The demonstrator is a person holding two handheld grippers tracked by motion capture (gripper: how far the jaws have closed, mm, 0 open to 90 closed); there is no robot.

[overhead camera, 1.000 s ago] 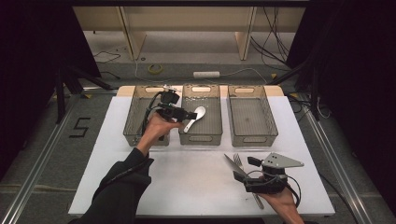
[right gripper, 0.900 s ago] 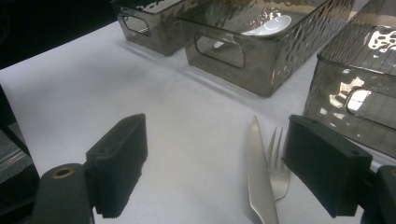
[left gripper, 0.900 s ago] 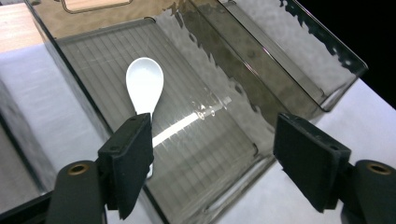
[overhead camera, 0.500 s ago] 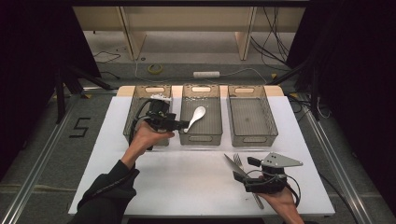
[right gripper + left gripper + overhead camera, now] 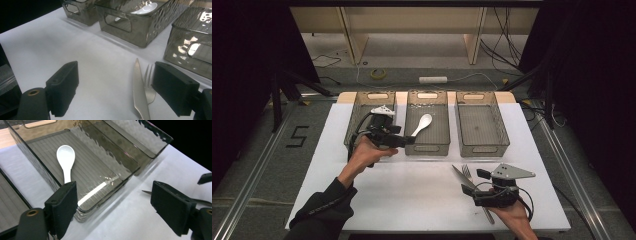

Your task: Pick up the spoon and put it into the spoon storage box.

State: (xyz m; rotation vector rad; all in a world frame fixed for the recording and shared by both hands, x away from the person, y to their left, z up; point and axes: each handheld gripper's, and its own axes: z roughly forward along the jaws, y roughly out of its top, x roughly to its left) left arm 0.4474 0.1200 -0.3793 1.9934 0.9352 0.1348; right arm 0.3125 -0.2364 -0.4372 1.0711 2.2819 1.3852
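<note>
Spoon (image 5: 422, 124) lies in middle bin (image 5: 428, 147), dropped. My left gripper (image 5: 408, 141) empty, jaws just opening. Right gripper (image 5: 115, 85) open, knife (image 5: 140, 92) at 1 o'clock; I'd centre blade before closing.

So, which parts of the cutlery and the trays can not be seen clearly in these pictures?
- Knife and fork: handles cut off by the bottom edge in the right gripper view; in the high view hidden under the right tongs.
- Spoon: handle end hidden behind the left tongs' pad in the left gripper view.
- Left tray: floor partly covered by the left hand in the high view.
</note>
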